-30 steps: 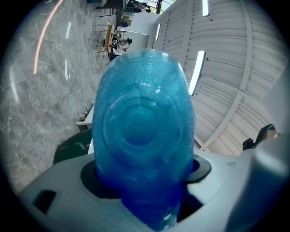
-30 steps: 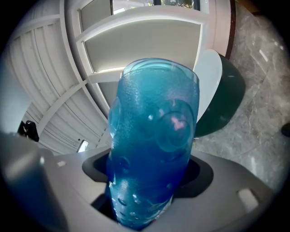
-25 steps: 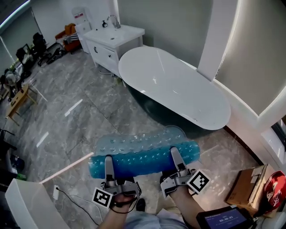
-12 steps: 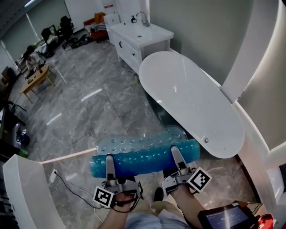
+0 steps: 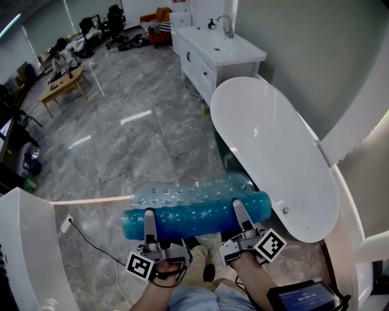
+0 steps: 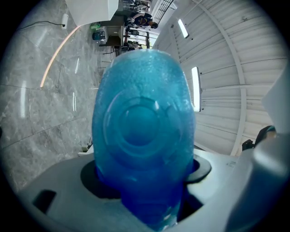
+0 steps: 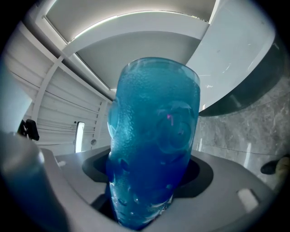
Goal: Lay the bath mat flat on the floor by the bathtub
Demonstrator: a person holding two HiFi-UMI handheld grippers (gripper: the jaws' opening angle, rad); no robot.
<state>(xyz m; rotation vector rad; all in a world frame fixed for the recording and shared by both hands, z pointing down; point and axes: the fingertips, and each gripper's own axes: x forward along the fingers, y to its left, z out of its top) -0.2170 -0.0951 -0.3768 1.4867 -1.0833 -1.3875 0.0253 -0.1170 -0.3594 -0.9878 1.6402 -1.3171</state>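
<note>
place: bathroom set in open office | cues: bathtub (image 5: 273, 152), sink cabinet (image 5: 203, 65), marble floor (image 5: 140, 146), office chairs (image 5: 114, 15) beyond

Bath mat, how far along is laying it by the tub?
Done: the rolled blue bath mat is up off the floor, beside the bathtub. In hand: left hand-held gripper and right hand-held gripper each clamp it. To do: unroll it and lay it flat on the floor.

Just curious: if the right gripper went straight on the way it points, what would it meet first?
The right gripper clamps the rolled bath mat; past it, maybe the bathtub, or over it to the wall; depth is unclear.
</note>
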